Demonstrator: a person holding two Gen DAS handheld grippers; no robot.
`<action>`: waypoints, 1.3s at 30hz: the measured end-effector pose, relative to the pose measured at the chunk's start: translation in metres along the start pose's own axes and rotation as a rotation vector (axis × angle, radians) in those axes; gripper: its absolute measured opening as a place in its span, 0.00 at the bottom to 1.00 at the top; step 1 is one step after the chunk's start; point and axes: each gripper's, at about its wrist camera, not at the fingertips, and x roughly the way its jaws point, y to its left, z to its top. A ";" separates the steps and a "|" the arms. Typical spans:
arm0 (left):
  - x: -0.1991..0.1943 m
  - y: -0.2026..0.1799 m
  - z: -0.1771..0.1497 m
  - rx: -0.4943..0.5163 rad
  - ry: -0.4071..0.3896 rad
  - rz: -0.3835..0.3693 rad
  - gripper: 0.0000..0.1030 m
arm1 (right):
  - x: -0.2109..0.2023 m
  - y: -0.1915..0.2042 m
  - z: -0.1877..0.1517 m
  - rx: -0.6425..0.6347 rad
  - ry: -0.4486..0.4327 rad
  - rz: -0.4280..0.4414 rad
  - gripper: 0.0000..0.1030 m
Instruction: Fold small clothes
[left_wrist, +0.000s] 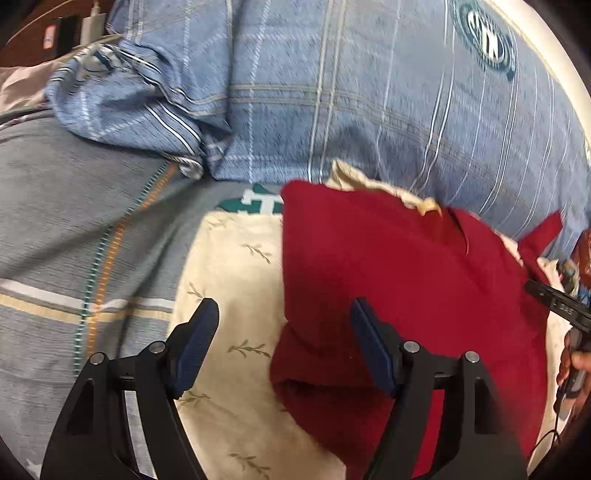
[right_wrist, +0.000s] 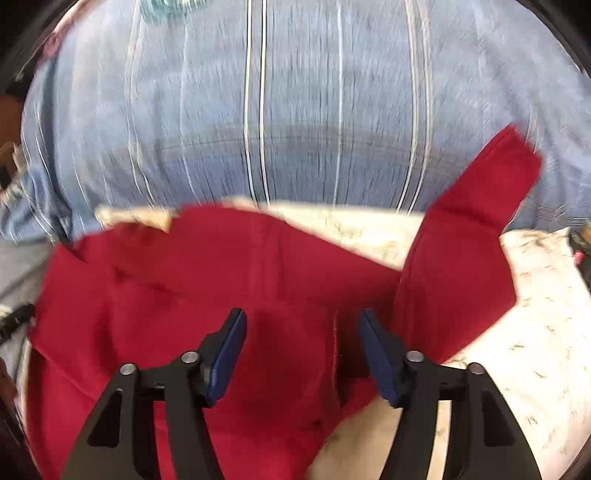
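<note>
A small red garment (left_wrist: 406, 280) lies partly folded on a cream leaf-print cloth (left_wrist: 229, 280). My left gripper (left_wrist: 284, 314) hangs open just above its left edge; the edge sits between the pads and neither pad touches it. In the right wrist view the red garment (right_wrist: 207, 280) fills the lower frame, and one red sleeve (right_wrist: 476, 229) sticks out to the upper right. Over the garment's middle my right gripper (right_wrist: 301, 325) is open, with nothing pinched between its blue pads. The right gripper's black tip (left_wrist: 554, 302) also shows at the left wrist view's right edge.
Blue plaid bedding (left_wrist: 351, 92) rises behind the garment, with a crumpled fold (left_wrist: 122, 99) at the left. A grey striped sheet (left_wrist: 74, 229) covers the left side. A hand (left_wrist: 576, 362) shows at the right edge. Dark items (left_wrist: 70, 33) sit at the far upper left.
</note>
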 end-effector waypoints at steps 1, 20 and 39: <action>0.004 -0.002 -0.002 0.011 0.008 0.008 0.71 | 0.008 0.001 -0.001 -0.013 0.020 0.004 0.24; 0.007 -0.011 -0.013 0.061 -0.029 0.027 0.71 | -0.021 0.004 -0.003 0.036 -0.112 -0.052 0.39; -0.011 -0.022 -0.007 0.072 -0.066 0.029 0.71 | -0.006 0.083 -0.032 0.012 0.012 0.143 0.52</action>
